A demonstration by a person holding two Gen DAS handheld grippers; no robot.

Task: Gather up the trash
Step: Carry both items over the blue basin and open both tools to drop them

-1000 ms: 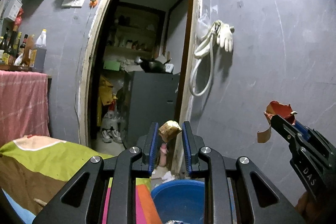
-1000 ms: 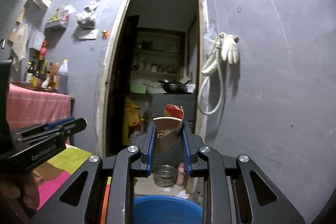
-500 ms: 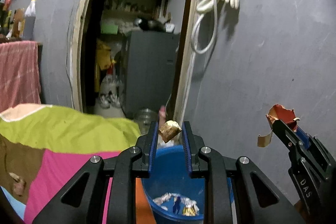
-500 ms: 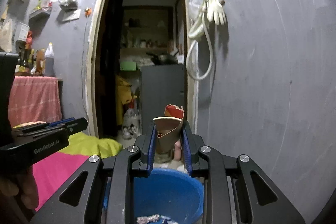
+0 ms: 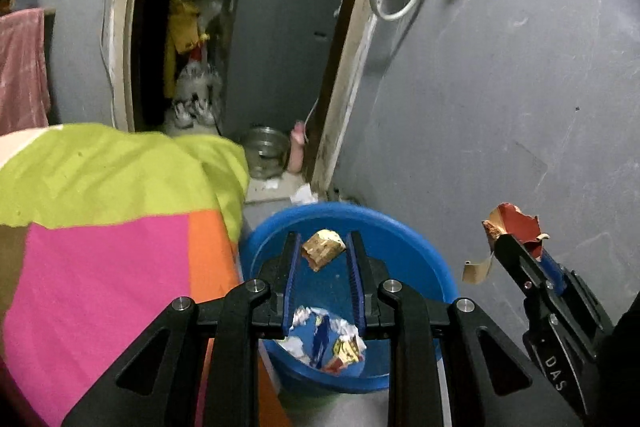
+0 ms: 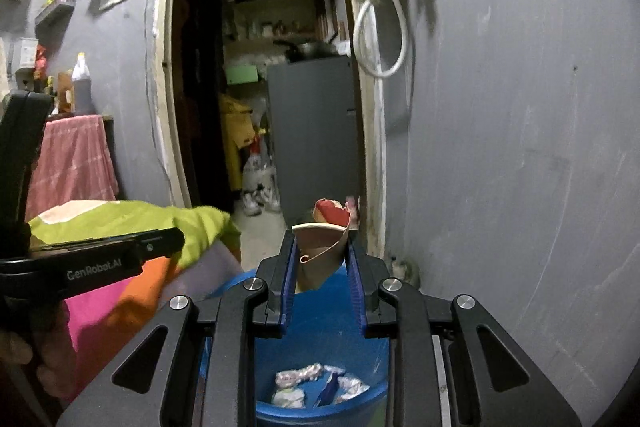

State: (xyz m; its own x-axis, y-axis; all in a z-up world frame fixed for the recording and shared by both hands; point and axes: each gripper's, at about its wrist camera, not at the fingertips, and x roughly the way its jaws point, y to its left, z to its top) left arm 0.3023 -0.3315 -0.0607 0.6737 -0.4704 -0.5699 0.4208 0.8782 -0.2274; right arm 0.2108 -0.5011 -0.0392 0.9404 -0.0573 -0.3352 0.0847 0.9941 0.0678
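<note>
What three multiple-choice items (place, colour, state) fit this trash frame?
1. Where is the basin?
A. on the floor beside the bed cover
B. on a shelf
C. inside the doorway

2. What colour is it?
A. green
B. blue
C. red

3. What state is the left hand-held gripper in?
A. open, empty
B. shut on a tan scrap
C. out of view

Key: 1 A, it sits low against the cover; 2 B, its rim is blue; 3 B, the tan scrap sits pinched between its pads.
</note>
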